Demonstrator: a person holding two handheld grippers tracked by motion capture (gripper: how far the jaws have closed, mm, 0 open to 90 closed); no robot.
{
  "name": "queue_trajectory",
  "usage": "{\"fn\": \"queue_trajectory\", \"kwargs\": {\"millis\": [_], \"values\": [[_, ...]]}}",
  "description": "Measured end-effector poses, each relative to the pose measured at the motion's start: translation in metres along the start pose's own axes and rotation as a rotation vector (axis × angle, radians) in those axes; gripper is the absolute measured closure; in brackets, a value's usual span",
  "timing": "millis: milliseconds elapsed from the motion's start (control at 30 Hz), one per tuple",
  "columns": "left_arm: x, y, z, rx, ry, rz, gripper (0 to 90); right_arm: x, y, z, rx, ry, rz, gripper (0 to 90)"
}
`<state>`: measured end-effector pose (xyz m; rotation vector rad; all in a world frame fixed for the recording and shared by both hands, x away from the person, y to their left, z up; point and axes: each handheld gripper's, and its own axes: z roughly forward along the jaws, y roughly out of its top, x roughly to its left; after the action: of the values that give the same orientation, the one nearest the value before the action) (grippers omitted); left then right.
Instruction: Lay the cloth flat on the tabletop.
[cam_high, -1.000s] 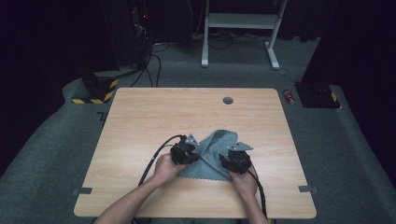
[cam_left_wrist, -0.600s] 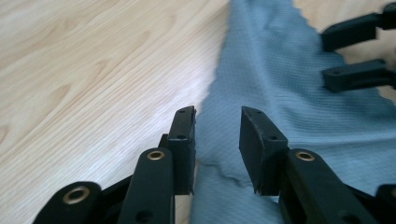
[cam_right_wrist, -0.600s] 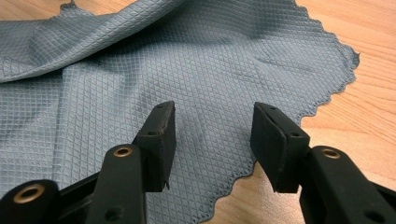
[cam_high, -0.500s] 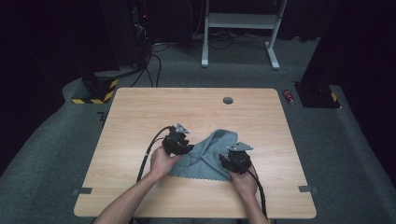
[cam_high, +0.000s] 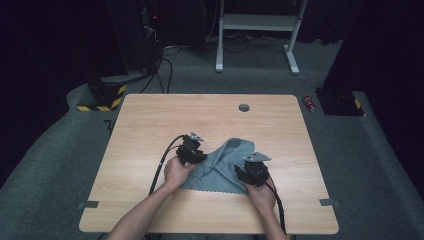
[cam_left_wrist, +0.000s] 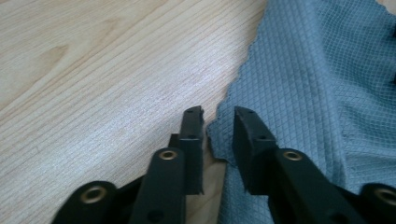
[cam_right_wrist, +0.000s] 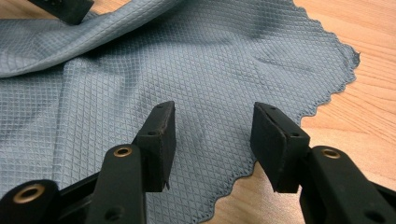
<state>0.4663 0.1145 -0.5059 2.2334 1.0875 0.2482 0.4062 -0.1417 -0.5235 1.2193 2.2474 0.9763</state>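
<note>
Lying rumpled on the bench (cam_high: 150, 130), the grey cloth (cam_high: 222, 167) has its scalloped edge between the left gripper (cam_left_wrist: 218, 123) fingers, narrowly parted, likely to pinch it; the right gripper (cam_right_wrist: 212, 122) hovers released above the cloth's near corner.

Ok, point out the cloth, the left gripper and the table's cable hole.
cloth (cam_high: 220, 170), high view, its flat middle.
left gripper (cam_left_wrist: 218, 122), left gripper view, midway between its fingertips.
cable hole (cam_high: 244, 107), high view, its centre near the table's far edge.

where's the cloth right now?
High view: the grey cloth lies on the table's near half, between the left gripper and right gripper.
</note>
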Motion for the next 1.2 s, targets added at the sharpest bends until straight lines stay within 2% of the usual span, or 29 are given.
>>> {"fn": "queue_trajectory", "kwargs": {"millis": [133,200,367,567,667,700,767,867,967,1000,1100,1133,1200], "values": [[-0.002,0.002,0.001,0.007,-0.013,0.023,85.4,0.0,0.0,0.0,0.0,0.0,0.0,50.1],[-0.003,0.004,0.0,0.016,0.008,0.05,88.7,0.0,0.0,0.0,0.0,0.0,0.0,50.2],[0.0,0.009,-0.009,-0.008,0.021,0.059,89.8,0.0,0.0,0.0,0.0,0.0,0.0,50.2],[0.008,0.01,-0.02,-0.048,0.044,0.041,90.0,0.0,0.0,0.0,0.0,0.0,0.0,50.1],[0.019,0.01,-0.027,-0.079,0.068,0.014,90.0,0.0,0.0,0.0,-0.001,-0.001,-0.001,50.2],[0.019,0.01,-0.027,-0.079,0.068,0.014,90.0,0.0,0.0,0.0,-0.001,-0.001,-0.001,50.2],[0.029,0.014,-0.031,-0.071,0.1,0.009,90.0,0.0,0.0,0.0,0.0,-0.002,0.001,50.1],[0.036,0.017,-0.034,-0.079,0.115,-0.003,90.0,0.0,0.0,0.0,0.0,-0.002,0.001,50.1],[0.046,0.022,-0.038,-0.079,0.156,0.008,90.0,0.0,0.0,0.0,0.001,-0.002,0.003,50.1],[0.053,0.026,-0.04,-0.072,0.181,0.001,90.0,0.0,0.0,0.0,0.001,-0.002,0.002,50.1],[0.06,0.03,-0.04,-0.087,0.206,-0.012,89.9,0.0,0.0,0.0,-0.001,-0.002,-0.001,50.0],[0.068,0.034,-0.039,-0.08,0.214,-0.024,89.9,0.0,0.0,0.001,-0.001,-0.002,-0.003,50.0],[0.073,0.038,-0.035,-0.08,0.228,-0.023,90.0,0.0,0.0,0.001,-0.002,-0.002,-0.002,50.0]]}}
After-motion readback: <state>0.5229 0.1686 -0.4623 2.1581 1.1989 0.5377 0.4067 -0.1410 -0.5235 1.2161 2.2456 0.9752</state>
